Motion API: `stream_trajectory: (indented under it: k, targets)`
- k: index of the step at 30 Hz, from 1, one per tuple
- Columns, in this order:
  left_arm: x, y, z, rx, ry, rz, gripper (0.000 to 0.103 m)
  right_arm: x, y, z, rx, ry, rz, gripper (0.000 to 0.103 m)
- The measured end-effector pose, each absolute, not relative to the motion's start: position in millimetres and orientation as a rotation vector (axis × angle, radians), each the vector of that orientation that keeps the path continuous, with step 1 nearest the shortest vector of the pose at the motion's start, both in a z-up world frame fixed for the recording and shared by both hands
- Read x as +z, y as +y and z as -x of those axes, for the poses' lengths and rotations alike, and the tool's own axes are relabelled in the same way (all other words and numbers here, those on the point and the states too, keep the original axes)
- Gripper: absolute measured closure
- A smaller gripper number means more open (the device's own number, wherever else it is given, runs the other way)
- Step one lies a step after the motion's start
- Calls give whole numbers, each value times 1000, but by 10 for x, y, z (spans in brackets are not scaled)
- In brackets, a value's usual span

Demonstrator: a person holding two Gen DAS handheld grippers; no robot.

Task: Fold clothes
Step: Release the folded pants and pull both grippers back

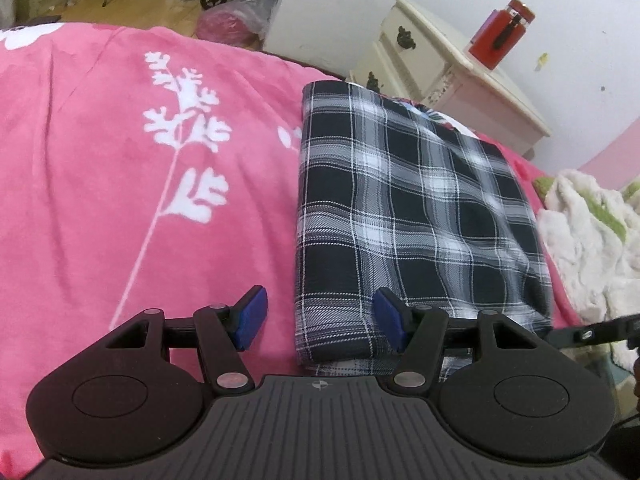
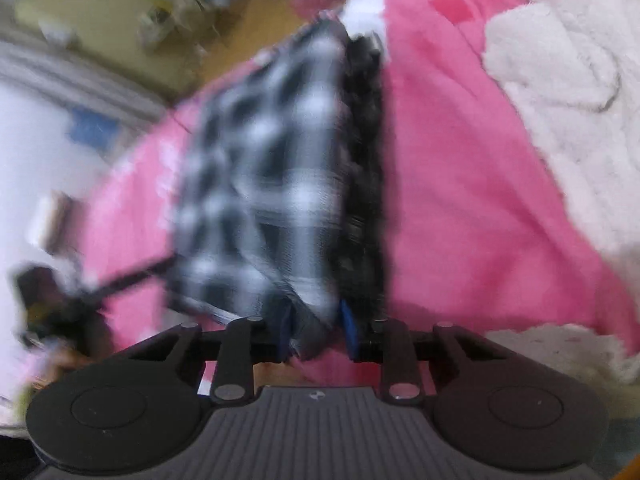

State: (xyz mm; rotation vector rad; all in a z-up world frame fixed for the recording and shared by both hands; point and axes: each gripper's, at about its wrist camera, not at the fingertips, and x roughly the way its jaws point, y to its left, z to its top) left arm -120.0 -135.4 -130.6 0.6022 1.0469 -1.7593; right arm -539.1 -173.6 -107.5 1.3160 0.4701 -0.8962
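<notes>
The left gripper is hanging open over the near left corner of the plaid shirt, folded on the pink bedspread; the right gripper is pinching the shirt's near edge, probably to straighten it.

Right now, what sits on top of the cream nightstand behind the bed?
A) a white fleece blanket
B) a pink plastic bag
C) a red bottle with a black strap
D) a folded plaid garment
C: the left wrist view shows a red bottle with a black strap standing on the cream nightstand; the folded plaid garment lies on the pink bedspread.
</notes>
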Motion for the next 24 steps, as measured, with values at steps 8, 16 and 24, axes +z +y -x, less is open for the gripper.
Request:
stream_trajectory:
  k: [8, 16, 24]
  targets:
    - [-1273, -1302, 1322, -1728, 1021, -627, 44, -1015, -1657, 5404, -932, 576, -1140, 93]
    - [-1277, -1299, 1403, -1638, 1009, -663, 34, -860, -1913, 5758, -1037, 382, -1129, 66]
    - [-1293, -1302, 1430, -1549, 1037, -663, 29, -978, -2900, 5584, -1103, 263, -1076, 51]
